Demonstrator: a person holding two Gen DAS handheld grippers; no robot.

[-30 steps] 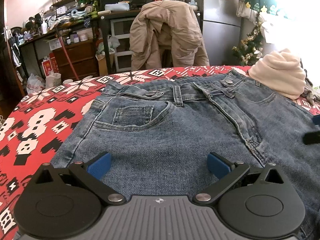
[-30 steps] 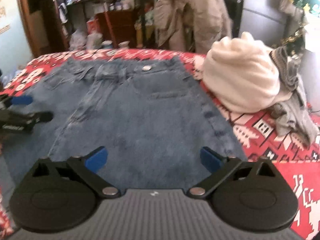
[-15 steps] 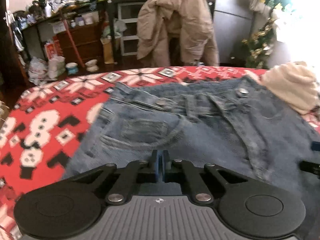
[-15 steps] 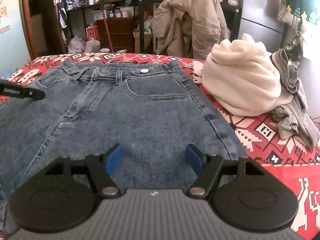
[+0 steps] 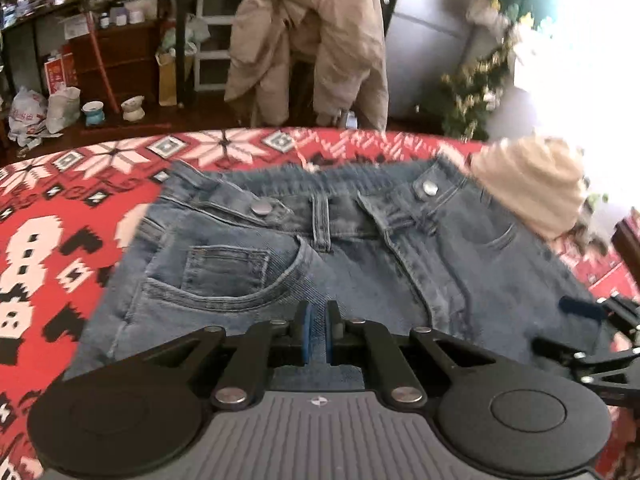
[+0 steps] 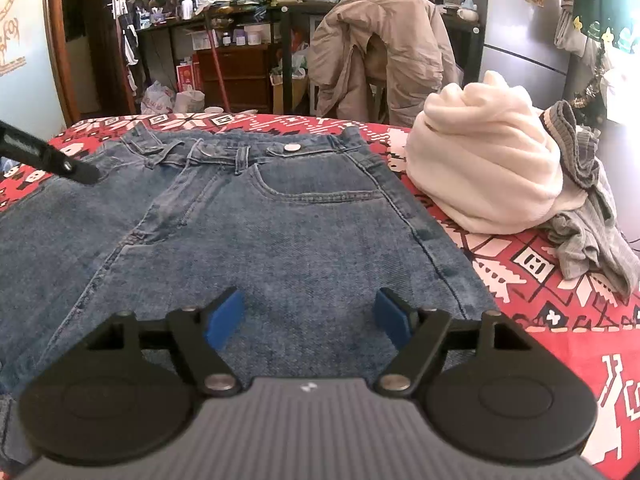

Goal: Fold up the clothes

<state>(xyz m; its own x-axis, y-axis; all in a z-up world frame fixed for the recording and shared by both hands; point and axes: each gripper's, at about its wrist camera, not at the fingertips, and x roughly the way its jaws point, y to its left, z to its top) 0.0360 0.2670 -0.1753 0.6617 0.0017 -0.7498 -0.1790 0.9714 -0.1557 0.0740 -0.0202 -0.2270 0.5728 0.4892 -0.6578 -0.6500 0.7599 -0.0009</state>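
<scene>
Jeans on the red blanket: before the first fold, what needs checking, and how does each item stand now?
1. Left tool shut on the jeans: ok, denim sits between its pads.
2. Right tool gripping: not ok, open above the denim.
3. Jeans flat, waistband away from the tools: ok.
4. Cream garment apart from the jeans: cannot tell, it sits at the waistband corner.
5. Grey garment off the jeans: ok.
6. Red blanket bare beside the jeans: ok.
</scene>
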